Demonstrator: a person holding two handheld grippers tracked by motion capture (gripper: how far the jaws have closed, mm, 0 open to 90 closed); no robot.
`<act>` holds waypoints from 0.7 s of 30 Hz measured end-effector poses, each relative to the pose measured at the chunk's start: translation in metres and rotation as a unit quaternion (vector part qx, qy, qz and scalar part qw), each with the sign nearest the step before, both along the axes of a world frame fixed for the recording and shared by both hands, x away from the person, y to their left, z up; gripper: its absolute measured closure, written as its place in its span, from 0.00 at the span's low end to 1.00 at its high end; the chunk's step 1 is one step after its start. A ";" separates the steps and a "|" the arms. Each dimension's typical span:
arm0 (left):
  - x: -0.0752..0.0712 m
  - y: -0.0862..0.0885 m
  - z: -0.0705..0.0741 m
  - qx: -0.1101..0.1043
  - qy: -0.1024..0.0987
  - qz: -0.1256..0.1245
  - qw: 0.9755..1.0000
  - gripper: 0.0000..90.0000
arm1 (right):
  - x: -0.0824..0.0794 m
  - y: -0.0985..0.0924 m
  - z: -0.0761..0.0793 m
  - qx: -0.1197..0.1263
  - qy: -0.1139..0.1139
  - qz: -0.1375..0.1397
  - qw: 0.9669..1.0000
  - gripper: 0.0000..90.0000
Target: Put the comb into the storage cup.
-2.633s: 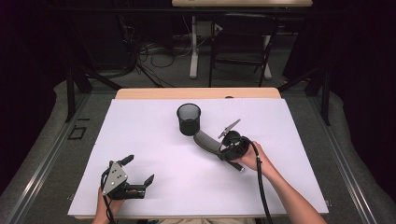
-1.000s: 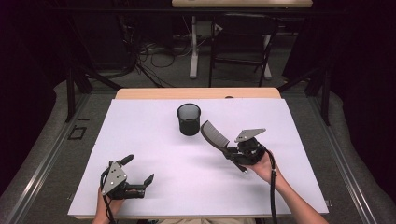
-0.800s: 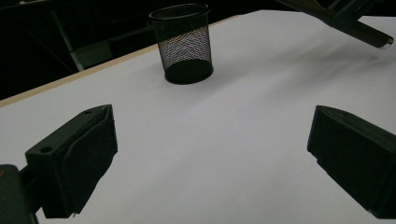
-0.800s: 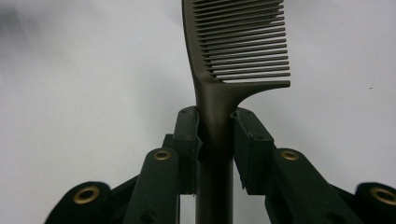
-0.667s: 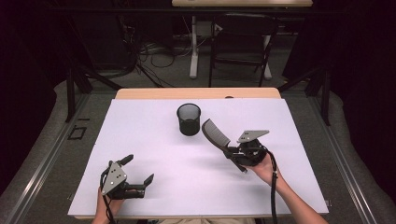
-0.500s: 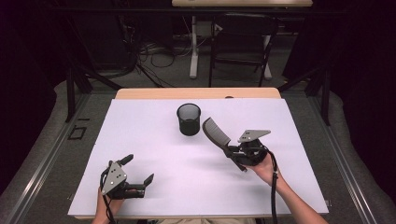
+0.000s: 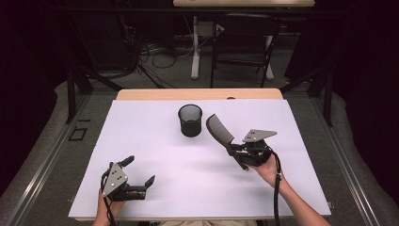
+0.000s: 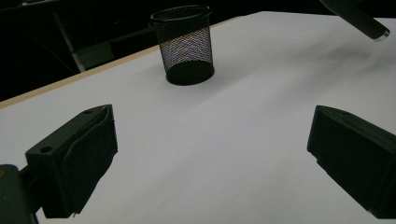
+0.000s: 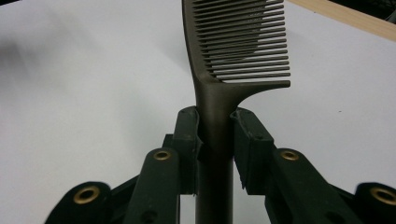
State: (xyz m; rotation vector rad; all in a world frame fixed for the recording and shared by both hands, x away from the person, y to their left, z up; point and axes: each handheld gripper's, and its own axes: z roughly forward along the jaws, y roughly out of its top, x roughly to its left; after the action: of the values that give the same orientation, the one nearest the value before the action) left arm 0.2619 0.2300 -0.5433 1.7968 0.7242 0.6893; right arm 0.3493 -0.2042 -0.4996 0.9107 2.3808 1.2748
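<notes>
From above, your right hand-held gripper (image 7: 236, 151) is clamped on the comb (image 7: 219, 129), whose long axis slants up and left toward the mesh cup (image 7: 190, 120), just beside it on the counter (image 7: 155, 141). Your left hand-held gripper (image 7: 134, 175) rests well apart, jaws wide and empty.

Left gripper view: cup (image 8: 185, 45) ahead, path clear.

Right gripper view: pads (image 9: 187, 140) pinch the comb's handle (image 9: 215, 126), teeth up.

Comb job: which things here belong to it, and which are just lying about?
Part of the job:
- comb, clamped by the right gripper
- mesh cup, standing beside the comb head

Just there:
- left gripper, open, holding nothing
- chair behind the table
</notes>
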 end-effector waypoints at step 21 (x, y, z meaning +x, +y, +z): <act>0.001 0.000 0.000 0.000 0.002 -0.001 1.000 0.02 | -0.001 -0.004 0.009 0.020 -0.029 -0.014 0.999 0.81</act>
State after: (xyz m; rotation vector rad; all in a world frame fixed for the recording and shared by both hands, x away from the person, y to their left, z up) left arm 0.2625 0.2301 -0.5434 1.7988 0.7256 0.6840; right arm 0.3481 -0.2081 -0.4910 0.9031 2.2976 1.3256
